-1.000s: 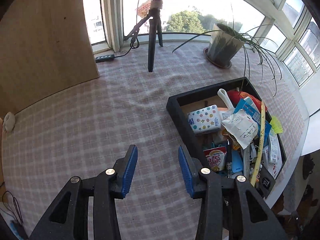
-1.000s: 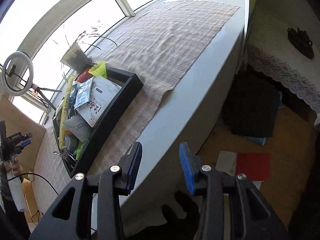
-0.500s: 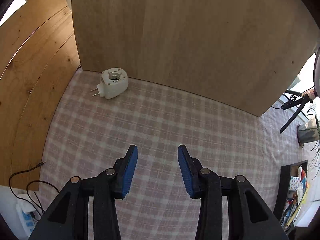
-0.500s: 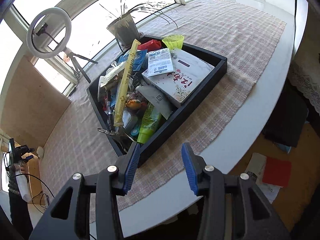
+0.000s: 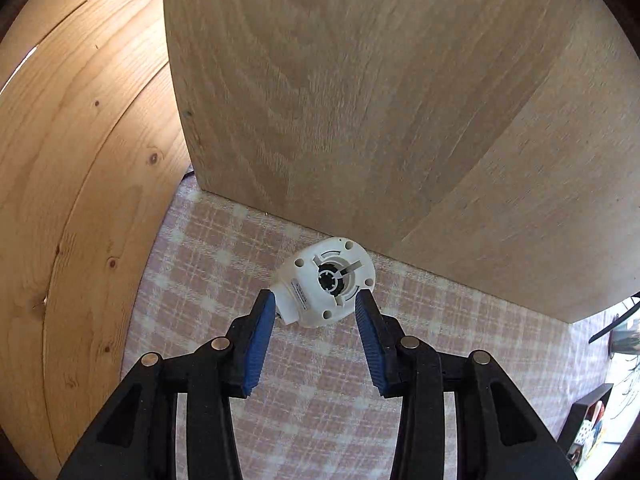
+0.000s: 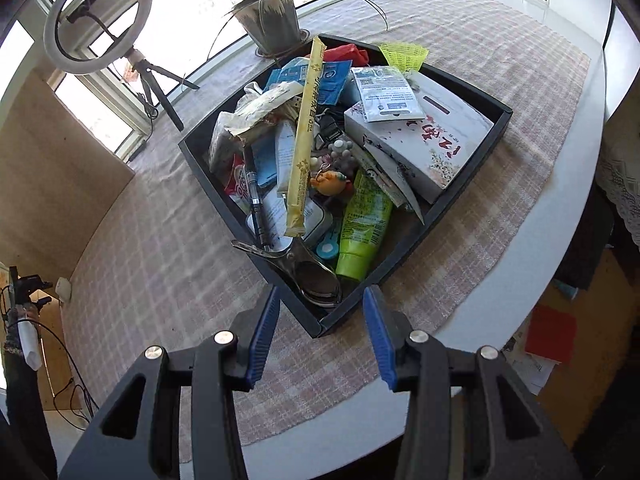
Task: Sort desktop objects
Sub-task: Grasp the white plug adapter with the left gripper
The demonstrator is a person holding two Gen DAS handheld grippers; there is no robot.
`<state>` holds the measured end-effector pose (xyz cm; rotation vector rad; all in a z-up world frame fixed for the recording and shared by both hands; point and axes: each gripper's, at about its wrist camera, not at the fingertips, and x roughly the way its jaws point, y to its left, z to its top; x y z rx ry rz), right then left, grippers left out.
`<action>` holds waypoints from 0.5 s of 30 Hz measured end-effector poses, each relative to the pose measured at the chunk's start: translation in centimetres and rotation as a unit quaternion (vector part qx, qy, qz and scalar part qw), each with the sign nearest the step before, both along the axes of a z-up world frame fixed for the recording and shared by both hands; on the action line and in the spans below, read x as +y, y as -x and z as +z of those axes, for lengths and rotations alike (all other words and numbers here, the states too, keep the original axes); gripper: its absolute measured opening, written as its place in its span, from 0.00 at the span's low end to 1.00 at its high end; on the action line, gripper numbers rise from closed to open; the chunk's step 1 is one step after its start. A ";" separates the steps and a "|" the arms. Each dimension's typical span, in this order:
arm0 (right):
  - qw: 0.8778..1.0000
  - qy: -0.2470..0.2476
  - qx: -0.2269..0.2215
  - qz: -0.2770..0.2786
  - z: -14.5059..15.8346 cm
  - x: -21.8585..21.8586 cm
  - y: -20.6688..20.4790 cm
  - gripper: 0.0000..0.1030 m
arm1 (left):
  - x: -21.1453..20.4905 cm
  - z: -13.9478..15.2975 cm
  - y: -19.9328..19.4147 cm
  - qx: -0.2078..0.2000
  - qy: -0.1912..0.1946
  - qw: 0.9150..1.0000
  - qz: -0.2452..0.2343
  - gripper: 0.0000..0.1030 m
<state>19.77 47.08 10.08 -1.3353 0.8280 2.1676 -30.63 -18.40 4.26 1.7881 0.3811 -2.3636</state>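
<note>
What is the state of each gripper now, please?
Left gripper: open, around the white plug-in device, not clamping it.
Right gripper: open, empty, over the black tray.

Each hand-held gripper, left gripper point(image 5: 315, 312) and right gripper point(image 6: 319, 312), has matte black angular arms with triangular cut-outs, round silver screw heads at the pivots, and jaws faced with ribbed blue pads point(image 6: 264, 336).

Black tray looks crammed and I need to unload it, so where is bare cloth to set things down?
The black rectangular tray is heaped full. Free: the pink checked tablecloth between tray and upright wooden board, and the strip right of the tray toward the bare white table edge. The grey plant pot crowds the tray's far corner.
</note>
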 end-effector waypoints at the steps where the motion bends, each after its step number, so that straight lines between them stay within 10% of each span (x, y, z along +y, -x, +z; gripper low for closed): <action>1: 1.000 -0.001 -0.004 0.003 0.0 -0.2 0.5 0.42 | 0.1 -0.6 0.2 -0.005 0.005 1.000 -0.004 0.38; 15: 0.998 0.007 -0.043 0.049 -2.1 -3.8 4.9 0.42 | 1.0 -3.8 0.4 -0.005 0.007 0.999 -0.048 0.39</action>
